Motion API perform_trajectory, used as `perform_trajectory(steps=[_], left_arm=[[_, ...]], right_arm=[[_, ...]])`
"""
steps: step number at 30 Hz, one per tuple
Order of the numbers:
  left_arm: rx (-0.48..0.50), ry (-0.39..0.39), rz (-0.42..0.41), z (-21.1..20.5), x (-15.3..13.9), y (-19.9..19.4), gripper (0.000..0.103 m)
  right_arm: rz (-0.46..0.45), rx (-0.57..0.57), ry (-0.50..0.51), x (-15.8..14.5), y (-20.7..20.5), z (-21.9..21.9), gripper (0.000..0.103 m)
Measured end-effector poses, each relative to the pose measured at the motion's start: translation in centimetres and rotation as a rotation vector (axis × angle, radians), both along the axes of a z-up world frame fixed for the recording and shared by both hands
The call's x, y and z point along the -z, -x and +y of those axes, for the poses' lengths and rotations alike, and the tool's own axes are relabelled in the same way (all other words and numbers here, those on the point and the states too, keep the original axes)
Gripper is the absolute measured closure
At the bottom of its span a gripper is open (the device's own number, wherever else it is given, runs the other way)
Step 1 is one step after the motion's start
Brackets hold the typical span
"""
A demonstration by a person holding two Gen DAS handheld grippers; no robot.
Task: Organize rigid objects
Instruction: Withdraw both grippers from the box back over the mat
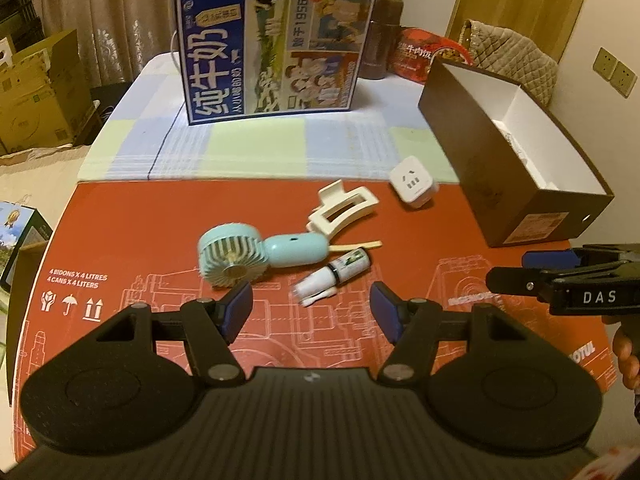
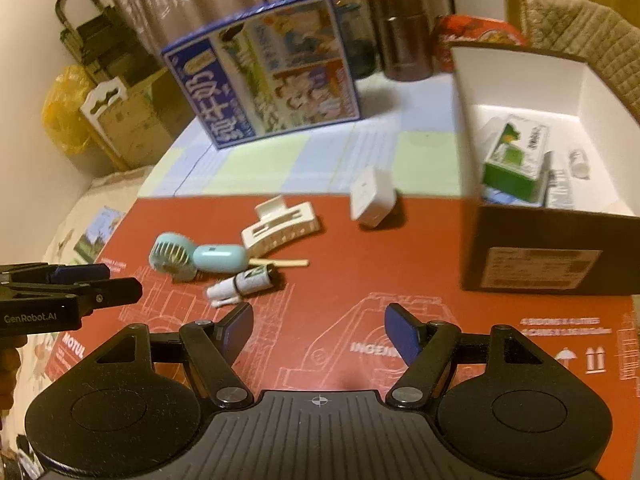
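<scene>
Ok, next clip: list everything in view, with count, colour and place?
handheld fan: 1, light blue, on red mat
hair claw clip: 1, cream, beyond the fan
small tube: 1, white and green, beside fan handle
thin stick: 1, pale, by the tube
plug adapter: 1, white, mat's far edge
open box: 1, brown outside, white inside, right; holds a green packet
milk carton: 1, blue, far side
flask: 1, brown, behind
left gripper: black, blue pads, open, empty
right gripper: same, open, empty
</scene>
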State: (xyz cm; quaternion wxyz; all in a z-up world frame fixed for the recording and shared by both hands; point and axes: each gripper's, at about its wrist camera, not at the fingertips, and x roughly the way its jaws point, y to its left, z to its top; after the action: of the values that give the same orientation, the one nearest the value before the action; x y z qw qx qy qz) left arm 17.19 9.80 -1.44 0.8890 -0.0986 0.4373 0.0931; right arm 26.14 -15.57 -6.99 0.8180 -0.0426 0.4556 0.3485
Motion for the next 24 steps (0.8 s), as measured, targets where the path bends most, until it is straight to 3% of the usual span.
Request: perform_trajectory(steps=[12,24], left_arm=[[0.058,-0.065,0.003,3.2,2.4,-0.3,0.042],[0.11,-0.08,0.019,6.2,4.8,-2.2,0.042]], right_arm=[[0.024,-0.064,0.016,2.6,0.7,3.8,0.033],[0.026,-0.089,0.021,4.5,-0.6,7.1,0.033]])
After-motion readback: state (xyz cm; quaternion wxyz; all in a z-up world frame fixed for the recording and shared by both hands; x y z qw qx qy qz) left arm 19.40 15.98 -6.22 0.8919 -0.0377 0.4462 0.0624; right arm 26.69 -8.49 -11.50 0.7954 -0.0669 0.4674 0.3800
